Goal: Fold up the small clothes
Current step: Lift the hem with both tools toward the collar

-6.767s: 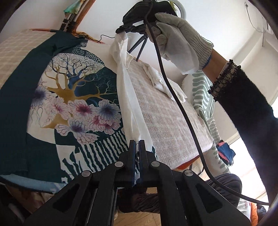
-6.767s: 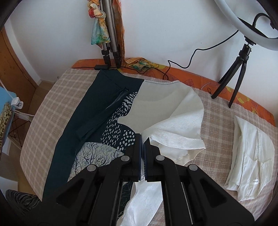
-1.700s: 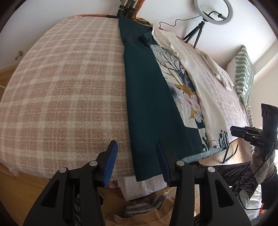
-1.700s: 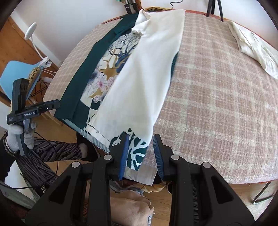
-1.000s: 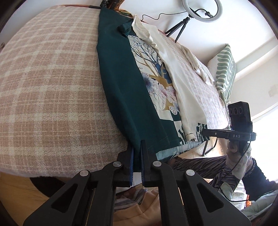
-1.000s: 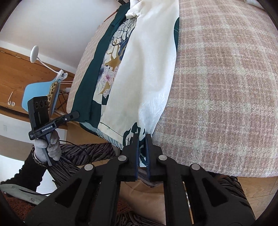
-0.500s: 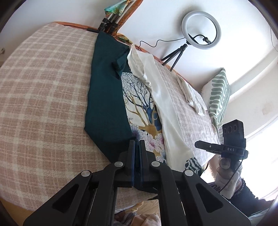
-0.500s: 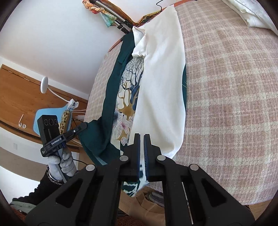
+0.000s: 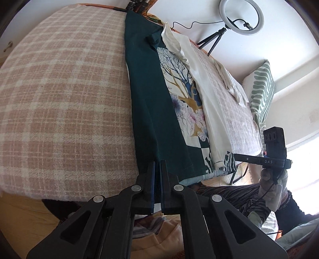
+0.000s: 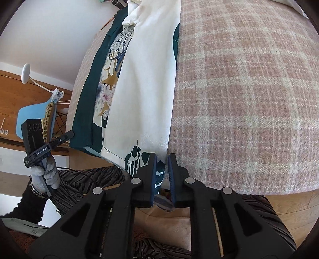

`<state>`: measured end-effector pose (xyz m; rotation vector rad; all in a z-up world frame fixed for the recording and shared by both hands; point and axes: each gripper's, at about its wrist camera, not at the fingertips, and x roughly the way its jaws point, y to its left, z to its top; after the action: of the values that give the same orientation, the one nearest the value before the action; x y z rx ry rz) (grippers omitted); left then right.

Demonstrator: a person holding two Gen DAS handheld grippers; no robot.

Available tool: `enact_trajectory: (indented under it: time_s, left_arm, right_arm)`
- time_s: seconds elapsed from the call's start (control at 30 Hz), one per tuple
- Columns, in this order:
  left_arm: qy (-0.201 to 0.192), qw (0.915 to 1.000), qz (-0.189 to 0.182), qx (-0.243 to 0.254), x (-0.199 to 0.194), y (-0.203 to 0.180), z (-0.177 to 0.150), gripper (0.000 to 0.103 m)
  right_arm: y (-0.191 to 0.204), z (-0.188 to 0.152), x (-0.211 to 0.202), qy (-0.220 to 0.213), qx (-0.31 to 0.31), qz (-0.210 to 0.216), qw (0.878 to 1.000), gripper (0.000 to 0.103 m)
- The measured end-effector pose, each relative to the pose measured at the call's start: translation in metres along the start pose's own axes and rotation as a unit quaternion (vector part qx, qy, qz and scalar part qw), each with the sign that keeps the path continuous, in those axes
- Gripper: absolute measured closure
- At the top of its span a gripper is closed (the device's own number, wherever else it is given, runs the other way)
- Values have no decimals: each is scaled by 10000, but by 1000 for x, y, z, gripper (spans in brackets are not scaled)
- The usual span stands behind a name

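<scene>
A long garment (image 9: 157,111), dark green with a tree-and-flower print and a white folded-over side, lies lengthwise on the plaid-covered table (image 9: 65,95). Its hem hangs over the near edge. My left gripper (image 9: 157,169) is shut on the dark green hem corner. In the right wrist view the same garment (image 10: 143,79) shows its white side up. My right gripper (image 10: 161,159) is slightly open around the printed hem corner at the table edge. Each gripper shows in the other's view, the right one (image 9: 247,158) and the left one (image 10: 68,135).
A folded white shirt (image 9: 231,83) lies further back on the table. A ring light on a tripod (image 9: 239,18) stands at the far end. A green striped cushion (image 9: 261,87) is at the right. A blue chair (image 10: 33,111) stands left of the table.
Both grippers have come back down to the near table edge with the hem. The right gripper's jaws have parted a little; the left stays shut on the green corner.
</scene>
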<state>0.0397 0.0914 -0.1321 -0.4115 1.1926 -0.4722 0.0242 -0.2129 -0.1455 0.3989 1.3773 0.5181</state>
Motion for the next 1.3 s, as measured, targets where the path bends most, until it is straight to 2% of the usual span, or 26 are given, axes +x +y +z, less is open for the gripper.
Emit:
enact_trajectory:
  time_s: [0.1,0.23,0.27,0.33,0.37,0.47,0.5,0.53,0.7,0.87,0.9,0.93,1.0,1.13,1.2,1.3]
  left_arm:
    - [35,10000,19,-17,1,2,-5,101]
    - [-41,10000,5,-2,-3,1,-5,101]
    - [-42,10000,-2,9,-3,0,-4,101]
    - [-36,10000,-25,50,-2,-3,-3,101]
    - [-42,10000,-27,77,-3,-4,-3,101]
    - [-36,9999,-77,121,-1,-8,-2,101]
    - [-34,9999,-92,129,-1,-8,-1,101]
    - [-34,9999,-104,132,0,-9,-1,101]
    - [5,9998,-193,97,3,-8,1,101]
    - [62,9998,-202,52,4,-4,-3,101]
    - [61,9998,-209,43,4,-4,-3,101]
    - [54,9997,-219,33,4,-4,-3,101]
    - [25,9996,-273,1,3,-4,-2,101]
    - [-94,9987,-439,-234,-2,0,6,101]
    - [-204,9982,-477,-303,-5,1,14,101]
    - [-376,9977,-485,-275,-11,-2,31,101]
  right_arm:
    - [-2,-4,-5,-22,32,110,9999,78]
    - [1,-9,-11,-28,-69,33,10000,77]
    - [2,-9,-12,-45,-103,-59,9999,76]
    - [12,-6,-7,-62,-239,-302,9992,64]
    - [18,-6,-7,-84,-393,-519,9978,62]
    - [39,-9,-7,-240,-1045,-1212,9868,58]
    - [42,-9,-7,-261,-1133,-1312,9845,51]
    - [43,-9,-7,-253,-1149,-1282,9847,45]
    - [31,-10,-2,1,-638,-788,9948,45]
    - [39,-17,4,-39,-717,-605,9956,45]
    - [43,-18,5,-59,-808,-646,9946,49]
    - [45,-18,8,25,-893,-619,9941,71]
    - [45,-17,15,187,-884,-533,9945,97]
    - [35,-10,18,202,-499,14,9985,100]
    - [25,-2,9,48,-145,444,9989,100]
    - [17,14,-8,-262,141,816,9962,100]
